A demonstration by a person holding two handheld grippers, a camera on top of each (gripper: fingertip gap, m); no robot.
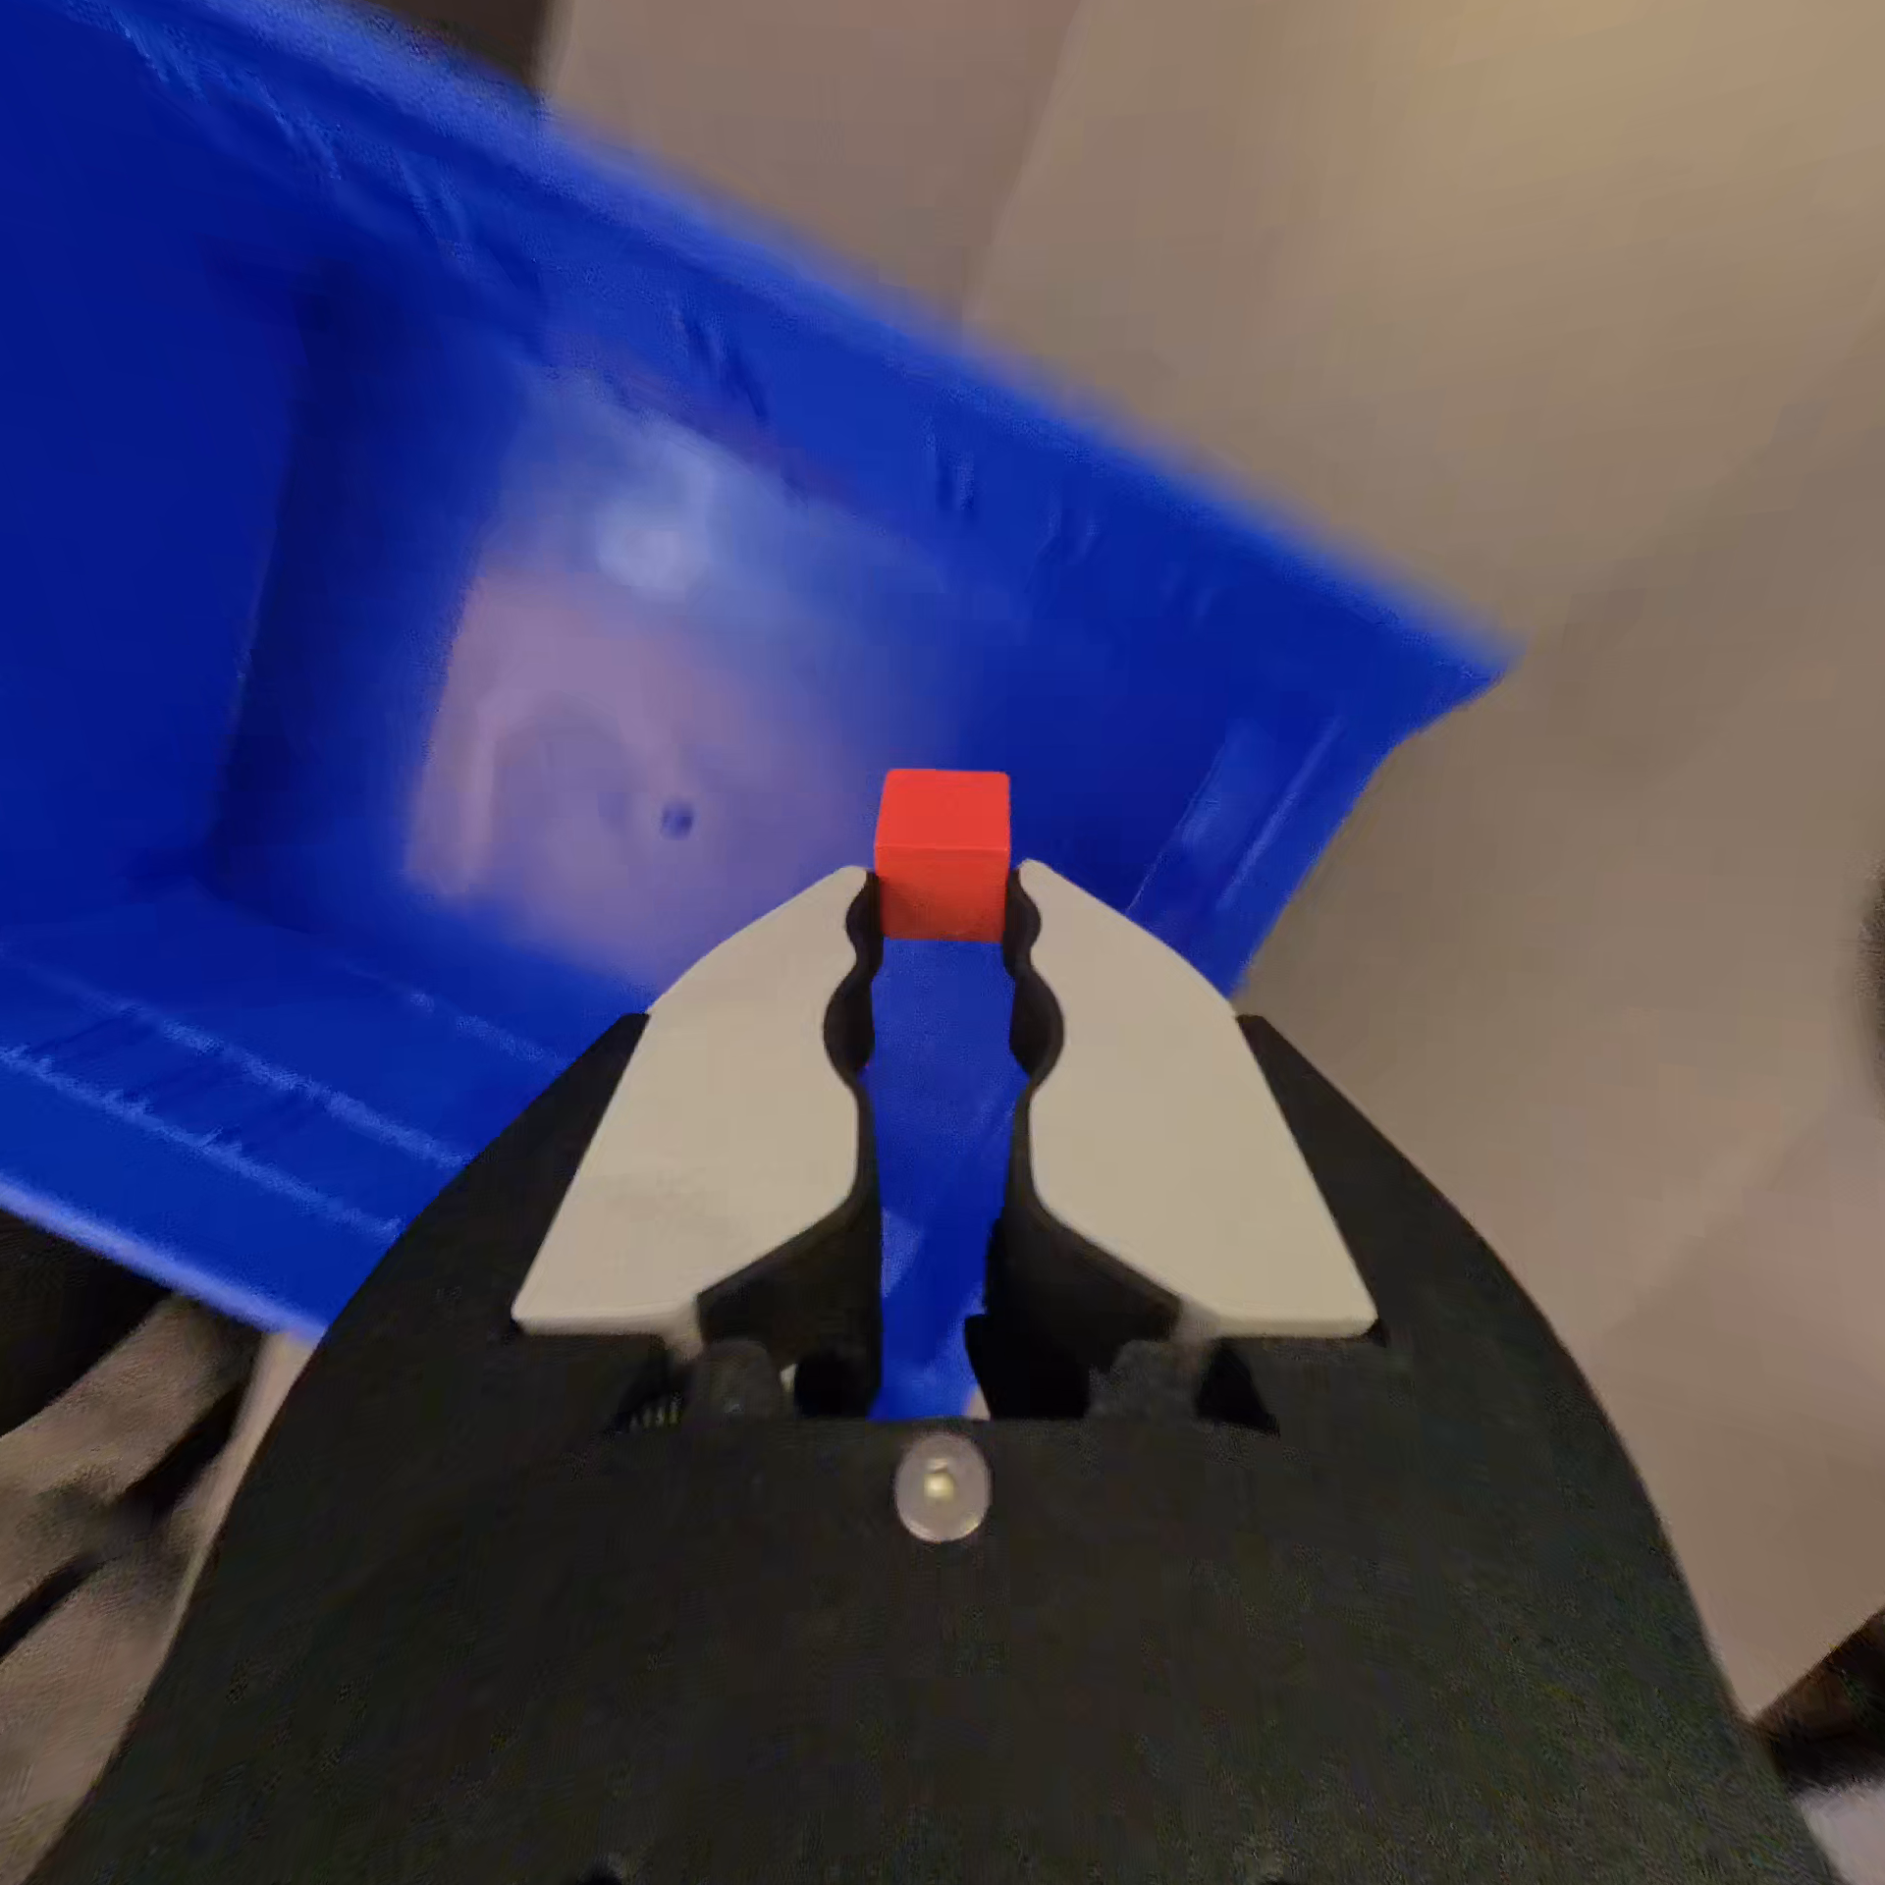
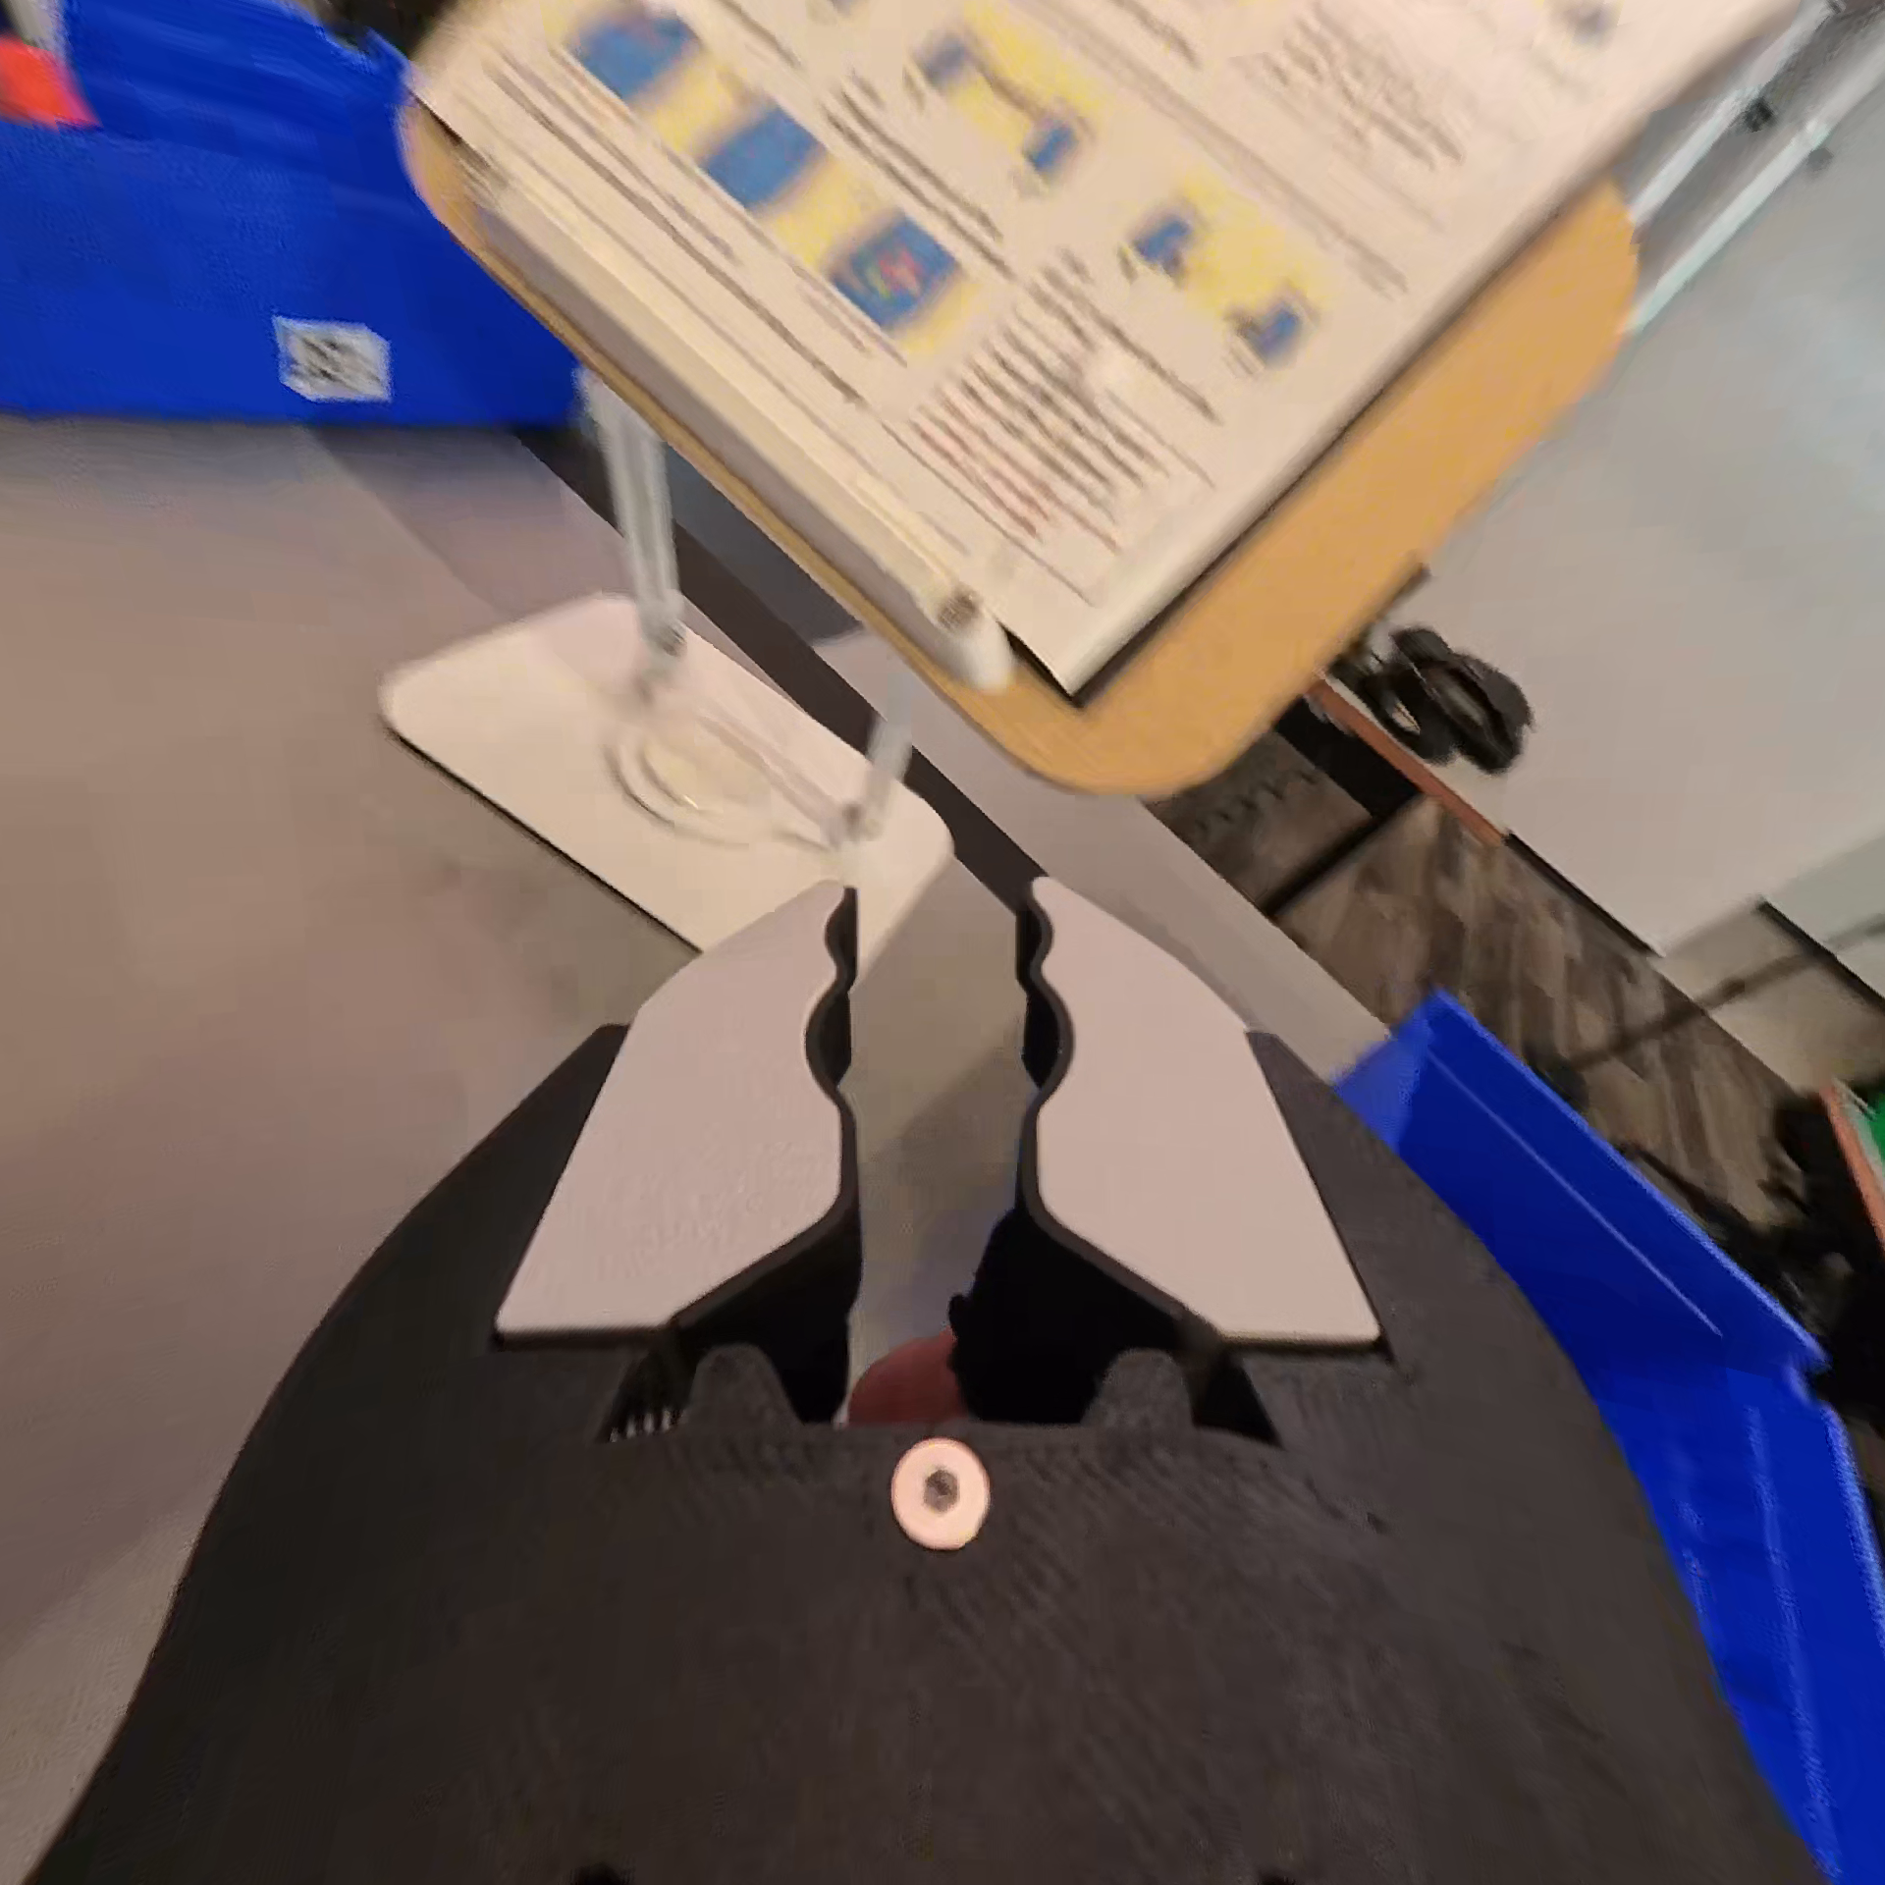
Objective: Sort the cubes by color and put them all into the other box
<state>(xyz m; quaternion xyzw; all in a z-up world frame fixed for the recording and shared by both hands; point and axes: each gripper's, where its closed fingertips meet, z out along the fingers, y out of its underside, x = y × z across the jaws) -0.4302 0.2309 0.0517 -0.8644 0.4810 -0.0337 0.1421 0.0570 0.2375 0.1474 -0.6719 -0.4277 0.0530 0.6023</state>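
In the left wrist view my left gripper (image 1: 940, 893) is shut on a red cube (image 1: 944, 857), both pads pressed on its sides at the fingertips. It hangs over the near right part of a blue box (image 1: 490, 530), whose bare floor shows a pale glare; the view is blurred. In the right wrist view my right gripper (image 2: 936, 918) is open, with nothing between its fingers, above the grey table (image 2: 204, 765). A blue box (image 2: 1632, 1326) lies at its lower right. Another blue box (image 2: 184, 265) stands at the far left, with something red (image 2: 36, 87) at its top edge.
A stand with a white base plate (image 2: 571, 704), clear posts and a tan board (image 2: 1326, 571) bearing a printed sheet (image 2: 1020, 255) stands just ahead of my right gripper. The table's dark edge (image 2: 979, 816) runs diagonally behind it, with the floor beyond.
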